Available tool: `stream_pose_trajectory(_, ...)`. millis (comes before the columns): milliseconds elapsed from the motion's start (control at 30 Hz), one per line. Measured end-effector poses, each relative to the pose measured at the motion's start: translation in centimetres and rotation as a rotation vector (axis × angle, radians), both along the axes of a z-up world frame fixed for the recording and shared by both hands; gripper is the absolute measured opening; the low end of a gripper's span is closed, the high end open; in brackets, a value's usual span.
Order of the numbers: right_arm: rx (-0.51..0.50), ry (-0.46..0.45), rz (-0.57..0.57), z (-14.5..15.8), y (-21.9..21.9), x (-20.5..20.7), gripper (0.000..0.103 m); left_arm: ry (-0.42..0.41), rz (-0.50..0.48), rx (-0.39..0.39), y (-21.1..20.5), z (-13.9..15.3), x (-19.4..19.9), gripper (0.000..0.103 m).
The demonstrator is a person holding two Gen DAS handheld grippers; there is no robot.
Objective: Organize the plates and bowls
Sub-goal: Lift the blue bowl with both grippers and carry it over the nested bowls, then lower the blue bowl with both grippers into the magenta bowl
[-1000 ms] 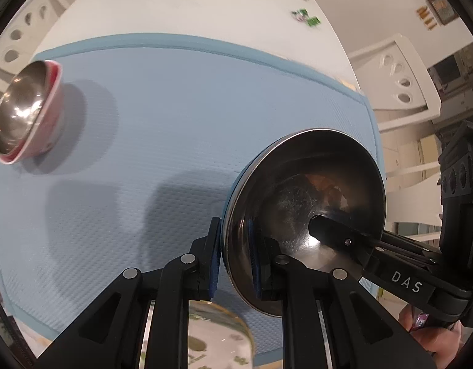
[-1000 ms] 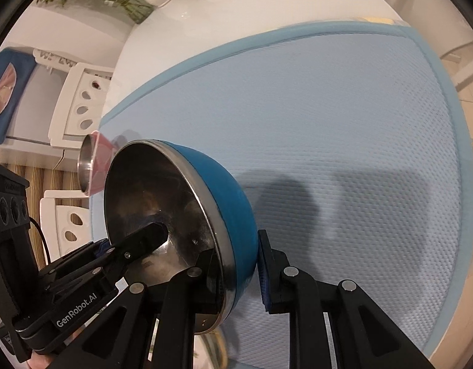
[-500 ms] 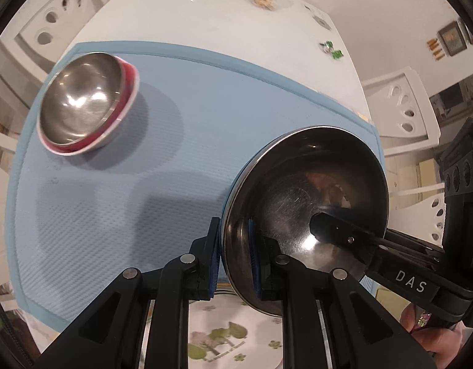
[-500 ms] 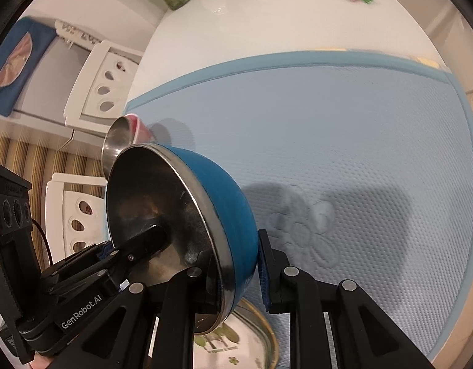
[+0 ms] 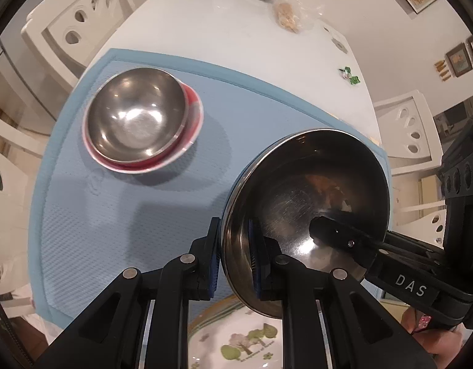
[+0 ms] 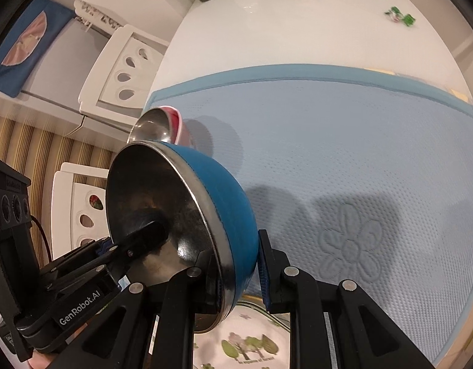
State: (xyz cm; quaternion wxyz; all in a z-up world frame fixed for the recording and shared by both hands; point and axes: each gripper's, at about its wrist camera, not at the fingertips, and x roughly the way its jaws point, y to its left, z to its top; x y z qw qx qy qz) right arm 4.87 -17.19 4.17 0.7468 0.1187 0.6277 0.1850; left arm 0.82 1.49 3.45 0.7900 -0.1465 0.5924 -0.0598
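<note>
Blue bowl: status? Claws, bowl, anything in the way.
Both claws, left and right, shut on blue bowl rim, bowl tilted, off mat. Red bowl on mat. Tree-print plate below.

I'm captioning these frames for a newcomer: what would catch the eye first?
A big steel-lined blue bowl, tilted on edge and pinched at its rim by both the left gripper and the right gripper, fills the foreground. Behind it a red bowl sits upright on the blue mat, and a tree-printed plate peeks out below.
</note>
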Motion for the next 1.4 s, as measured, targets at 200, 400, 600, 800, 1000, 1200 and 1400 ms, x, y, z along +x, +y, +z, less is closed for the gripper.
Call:
stream_pose_trajectory(200,-0.002,-0.012,0.022,0.7,2.0,0.8,0.018,-0.010,0.018,0.002,2.1,0.5,0.9,0.014)
stream_pose_trajectory(400,-0.008,-0.035,0.046,1.9,4.2,2.0,0.018,-0.027,0.034,-0.003,4.2,1.3,2.0,0.014)
stream_pose_trajectory(600,-0.007,-0.063,0.076,3.2,6.8,3.9,0.019,-0.054,0.063,-0.012,6.7,2.3,3.5,0.014)
stream_pose_trajectory(800,-0.004,-0.082,0.104,3.9,9.7,5.9,0.020,-0.072,0.102,-0.018,9.1,2.8,5.1,0.014)
stream_pose_trajectory(1000,0.019,-0.066,0.119,2.9,12.3,7.7,0.020,-0.067,0.155,-0.032,11.6,2.1,6.4,0.014)
stream_pose_trajectory(1200,0.034,-0.019,0.120,0.6,13.8,9.0,0.020,-0.037,0.177,-0.037,13.0,0.3,7.4,0.014)
stream_pose_trajectory(1400,0.026,0.009,0.117,-1.0,14.3,10.0,0.020,-0.009,0.178,-0.042,13.3,-1.3,8.1,0.014)
